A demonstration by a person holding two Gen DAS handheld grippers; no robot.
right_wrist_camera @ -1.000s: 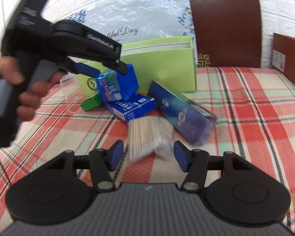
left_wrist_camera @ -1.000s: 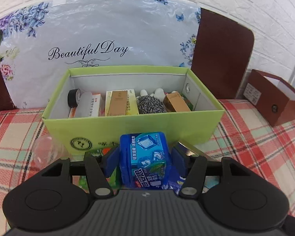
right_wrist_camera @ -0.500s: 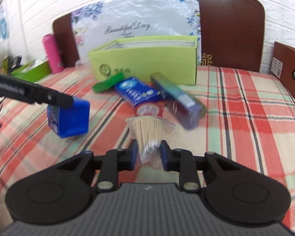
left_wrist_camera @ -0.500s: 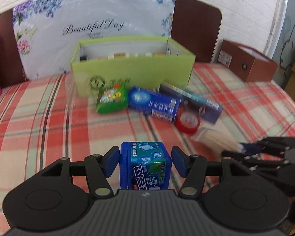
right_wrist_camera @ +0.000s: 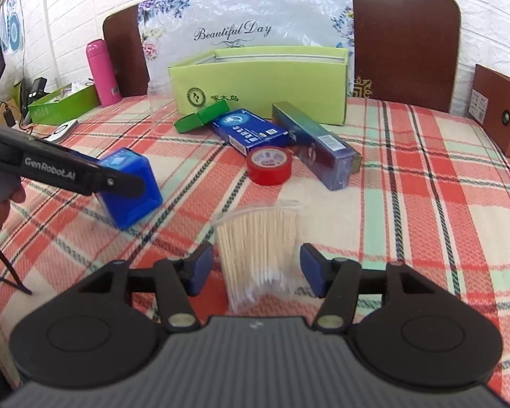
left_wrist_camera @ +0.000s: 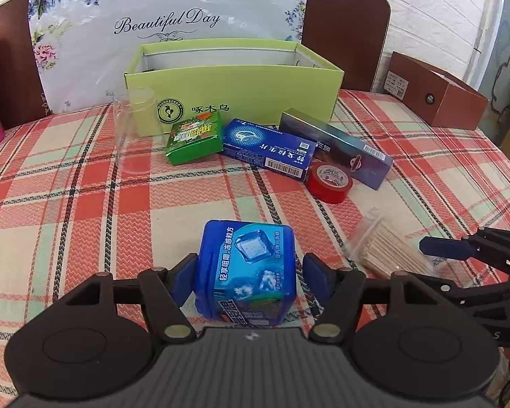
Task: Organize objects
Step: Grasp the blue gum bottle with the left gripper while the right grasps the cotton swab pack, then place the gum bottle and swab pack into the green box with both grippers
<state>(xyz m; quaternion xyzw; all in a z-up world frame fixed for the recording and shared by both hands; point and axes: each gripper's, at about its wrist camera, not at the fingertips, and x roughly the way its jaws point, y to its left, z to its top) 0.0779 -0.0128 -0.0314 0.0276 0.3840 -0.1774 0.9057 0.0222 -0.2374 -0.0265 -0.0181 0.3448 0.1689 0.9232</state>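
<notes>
Between the pads of the left gripper (left_wrist_camera: 249, 277) a blue gum tub (left_wrist_camera: 246, 273) was seen standing on the plaid tablecloth (left_wrist_camera: 85, 204); the jaws had just been opening, and a gap was visible on each side of the tub, so that it was no longer pinched. Between the pads of the right gripper (right_wrist_camera: 254, 268) a clear bag of cotton swabs (right_wrist_camera: 260, 248) was found lying on the cloth; those jaws had likewise just been opening, and the bag was left free between them.

Ahead of both grippers a red tape roll (left_wrist_camera: 328, 181) was placed, touching the near end of a blue medicine box (left_wrist_camera: 270, 149). Just to the right of that box a long dark blue carton (left_wrist_camera: 336, 148) was laid, and to its left a green packet (left_wrist_camera: 194, 137). Beyond the green packet, further left, a clear plastic cup (left_wrist_camera: 134, 129) was stood. Behind this row an open light green storage box (left_wrist_camera: 234, 98) was set. Far to the right a brown box (left_wrist_camera: 438, 93) was seen, and far to the left, in the right wrist view, a pink bottle (right_wrist_camera: 99, 72).
</notes>
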